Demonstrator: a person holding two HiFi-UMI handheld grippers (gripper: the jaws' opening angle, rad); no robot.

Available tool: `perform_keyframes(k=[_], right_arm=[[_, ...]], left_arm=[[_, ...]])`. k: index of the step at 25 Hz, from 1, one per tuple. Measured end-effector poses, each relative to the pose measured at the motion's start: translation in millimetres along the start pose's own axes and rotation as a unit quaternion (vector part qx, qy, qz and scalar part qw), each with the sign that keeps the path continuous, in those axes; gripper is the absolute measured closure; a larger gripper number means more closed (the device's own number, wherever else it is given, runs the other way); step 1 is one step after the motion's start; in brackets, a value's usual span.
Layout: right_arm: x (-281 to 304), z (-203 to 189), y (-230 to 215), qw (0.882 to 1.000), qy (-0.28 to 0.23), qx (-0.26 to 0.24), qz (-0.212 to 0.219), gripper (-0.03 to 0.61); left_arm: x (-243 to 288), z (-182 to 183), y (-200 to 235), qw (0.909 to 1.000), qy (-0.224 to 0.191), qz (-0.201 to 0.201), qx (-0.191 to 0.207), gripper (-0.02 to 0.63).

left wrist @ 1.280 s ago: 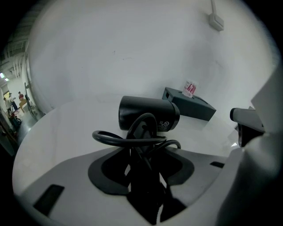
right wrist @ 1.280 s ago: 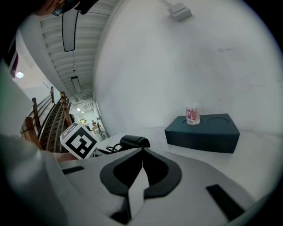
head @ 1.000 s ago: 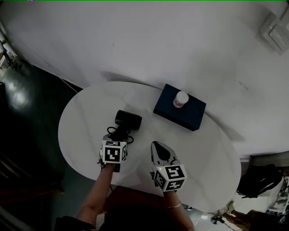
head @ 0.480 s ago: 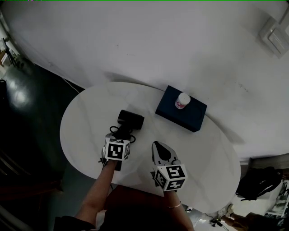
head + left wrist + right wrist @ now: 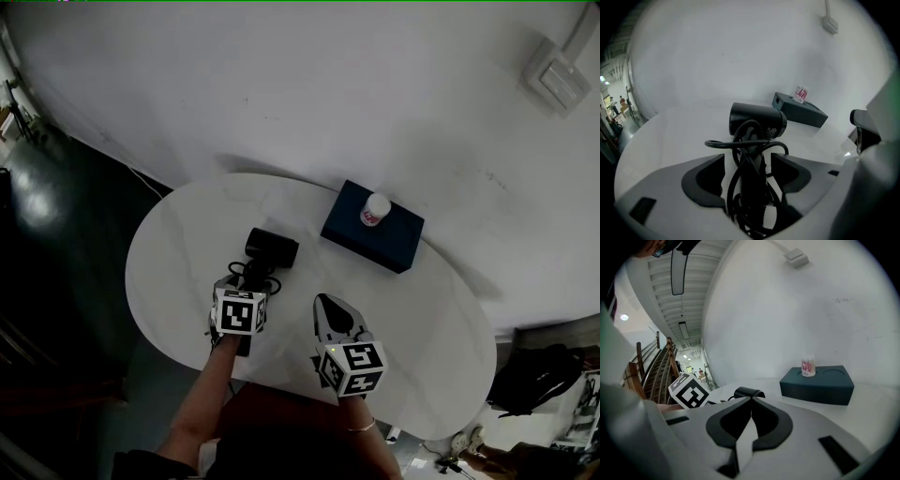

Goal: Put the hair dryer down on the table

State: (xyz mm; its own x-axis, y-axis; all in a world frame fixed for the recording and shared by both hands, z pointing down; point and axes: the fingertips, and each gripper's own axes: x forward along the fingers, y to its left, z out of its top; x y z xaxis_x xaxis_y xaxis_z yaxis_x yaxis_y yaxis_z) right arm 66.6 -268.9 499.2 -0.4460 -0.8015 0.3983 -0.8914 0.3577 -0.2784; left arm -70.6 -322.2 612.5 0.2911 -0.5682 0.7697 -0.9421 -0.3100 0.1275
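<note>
The black hair dryer [image 5: 271,247] lies on the round white table [image 5: 178,244], its barrel [image 5: 757,119] pointing away from me and its cord looped round the handle. My left gripper [image 5: 246,281] sits over the handle; its jaws are opening. In the left gripper view the handle and cord [image 5: 749,187] stand between the two fingers [image 5: 705,180] with a gap on each side. My right gripper [image 5: 328,305] rests to the right of the dryer, jaws shut with the tips [image 5: 751,399] meeting and nothing between them.
A dark blue box [image 5: 373,237] stands at the back right of the table with a small cotton swab tub [image 5: 374,208] in one of its round wells. The white wall rises behind the table. Dark floor lies to the left.
The hair dryer and both grippers keep their places on the table; only the head view has shifted slightly.
</note>
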Motion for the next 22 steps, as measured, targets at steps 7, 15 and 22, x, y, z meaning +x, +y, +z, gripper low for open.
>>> perform_keyframes(k=[7,15,22], right_arm=[[-5.4,-0.9,13.0,1.000,-0.005,0.001,0.002,0.563],[-15.2,-3.2,37.5,1.000,-0.012,-0.008,0.006,0.563],[-30.1,-9.1,56.8,1.000,-0.020,-0.012,0.003,0.563]], left_arm=[[-27.9,3.1,0.3,0.9994,-0.032,0.006,-0.008,0.330],[-62.4,-2.2,-3.7,0.9970,-0.075,-0.012,-0.015,0.331],[-87.3,-11.7,-8.1,0.9951,-0.094,-0.028,-0.004,0.370]])
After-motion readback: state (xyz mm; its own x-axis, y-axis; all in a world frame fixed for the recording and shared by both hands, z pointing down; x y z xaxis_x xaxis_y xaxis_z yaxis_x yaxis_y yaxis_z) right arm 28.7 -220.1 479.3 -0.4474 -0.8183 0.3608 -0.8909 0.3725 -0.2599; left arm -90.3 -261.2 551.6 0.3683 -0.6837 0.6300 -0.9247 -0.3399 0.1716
